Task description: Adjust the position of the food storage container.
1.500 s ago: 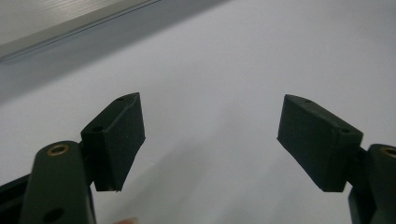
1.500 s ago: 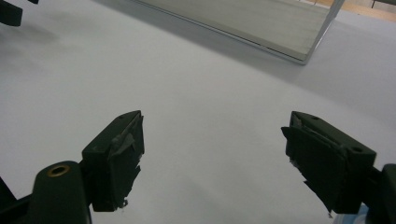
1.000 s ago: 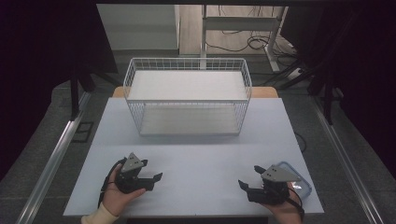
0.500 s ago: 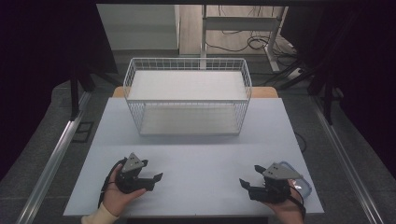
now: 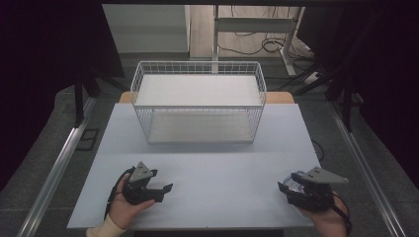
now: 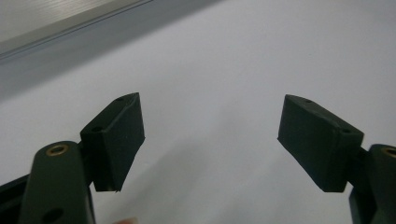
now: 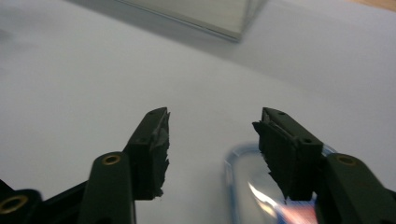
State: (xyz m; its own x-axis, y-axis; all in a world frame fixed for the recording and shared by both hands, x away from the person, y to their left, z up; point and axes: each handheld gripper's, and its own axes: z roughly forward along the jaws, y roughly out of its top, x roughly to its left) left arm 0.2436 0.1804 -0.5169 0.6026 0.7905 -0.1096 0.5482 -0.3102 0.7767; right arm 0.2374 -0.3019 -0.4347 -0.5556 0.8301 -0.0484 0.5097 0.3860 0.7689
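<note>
The left gripper (image 5: 157, 183) rests near the front left of the white table (image 5: 212, 148), jaws standing well apart with nothing but bare tabletop between them, as the left gripper view (image 6: 210, 140) confirms. It poses little risk unless it drifts toward the middle and crosses the other hand's path.

Farther back at the centre stands the wire basket (image 5: 197, 101), empty as far as can be seen and well apart from both hands. If the thing is to go in there, its tall mesh wall is what a low carry would catch.

At the front right, the right gripper (image 5: 289, 190) hovers over a clear plastic container with a blue rim (image 7: 245, 179), which lies on the table just under the right-hand jaw. Its jaws have just been closing, yet a gap remains and the pads do not press on anything. The likely trouble: the container sits off to one side, so one jaw may strike its smooth, shallow lid and push it toward the near table edge rather than clamp it.
</note>
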